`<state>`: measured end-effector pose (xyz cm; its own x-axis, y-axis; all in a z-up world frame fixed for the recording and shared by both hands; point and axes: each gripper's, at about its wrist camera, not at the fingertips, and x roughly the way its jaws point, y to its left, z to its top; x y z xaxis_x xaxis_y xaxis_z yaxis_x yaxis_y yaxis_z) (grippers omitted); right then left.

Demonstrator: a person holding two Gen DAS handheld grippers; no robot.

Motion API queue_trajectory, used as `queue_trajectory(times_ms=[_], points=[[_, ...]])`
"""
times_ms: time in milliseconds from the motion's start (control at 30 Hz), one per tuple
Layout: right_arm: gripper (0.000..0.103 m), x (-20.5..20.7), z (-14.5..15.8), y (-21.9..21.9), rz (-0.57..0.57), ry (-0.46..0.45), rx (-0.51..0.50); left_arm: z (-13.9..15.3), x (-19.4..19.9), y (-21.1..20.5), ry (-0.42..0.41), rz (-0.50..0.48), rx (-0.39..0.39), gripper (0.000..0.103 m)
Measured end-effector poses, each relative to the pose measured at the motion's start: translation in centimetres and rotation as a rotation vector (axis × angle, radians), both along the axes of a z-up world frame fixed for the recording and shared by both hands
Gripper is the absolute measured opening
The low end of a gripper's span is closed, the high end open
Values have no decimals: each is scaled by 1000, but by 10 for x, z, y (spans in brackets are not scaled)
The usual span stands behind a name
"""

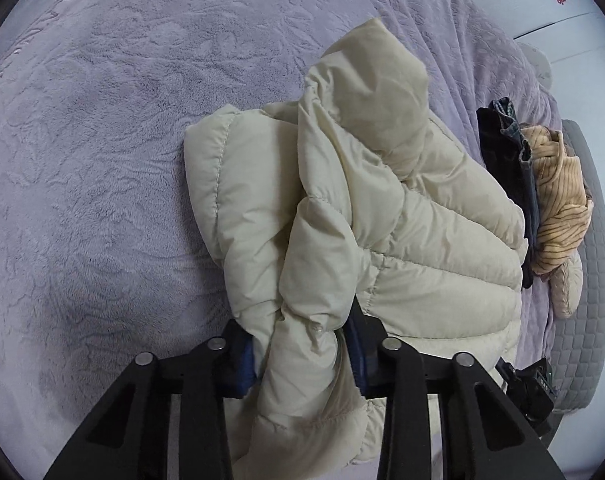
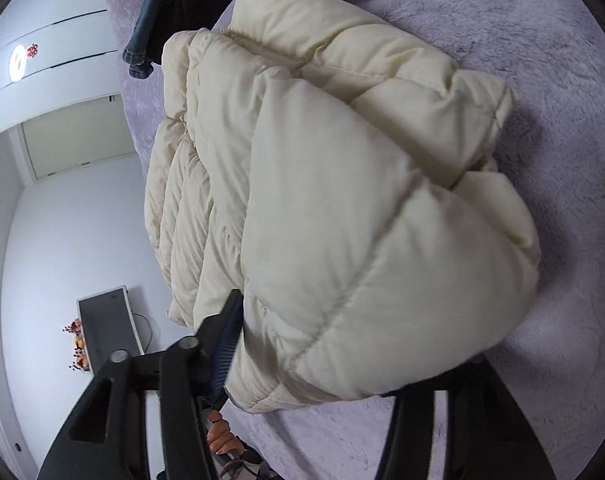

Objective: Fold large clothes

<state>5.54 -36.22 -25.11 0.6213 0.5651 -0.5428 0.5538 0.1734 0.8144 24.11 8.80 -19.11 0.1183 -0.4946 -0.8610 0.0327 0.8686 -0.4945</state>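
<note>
Here, in the left wrist view, the left tongs [image 1: 302, 360] were clenched on a bunched fold of the cream puffer jacket [image 1: 382, 208], which lay on the lavender bed cover [image 1: 102, 140], probably so the padding would not spring open. Dark jeans [image 1: 510, 168] and a striped garment [image 1: 562, 208] lay beyond it. In the right wrist view, the right tongs [image 2: 322, 372] gripped the jacket's [image 2: 342, 200] thick folded edge, likely to carry the bundle.
</note>
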Motion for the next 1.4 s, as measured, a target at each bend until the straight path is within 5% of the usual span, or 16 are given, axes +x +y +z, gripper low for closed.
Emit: queue_trajectory(times_ms=[167,800,900,1033,1167,1200,1333,1400], points=[[24,-9,-1,6,-29,-9,34,18,-6,-5,-51,-42,25,30],[24,-103,14,9,102,92,34,33,-111,10,-41,-112,152,30],[31,-105,13,6,119,122,20,42,-118,8,-60,-104,194,30],[58,-91,31,1,238,155,-90,64,-121,11,-119,-98,212,30],[58,-80,63,16,422,77,-146,87,-124,10,-186,-125,191,30],[57,-75,72,21,458,44,-153,90,-123,6,-197,-139,177,30],[25,-57,103,44,547,-75,-253,90,-119,-21,-222,-213,166,30],[22,-51,108,57,576,-116,-320,85,-116,-39,-228,-251,173,30]])
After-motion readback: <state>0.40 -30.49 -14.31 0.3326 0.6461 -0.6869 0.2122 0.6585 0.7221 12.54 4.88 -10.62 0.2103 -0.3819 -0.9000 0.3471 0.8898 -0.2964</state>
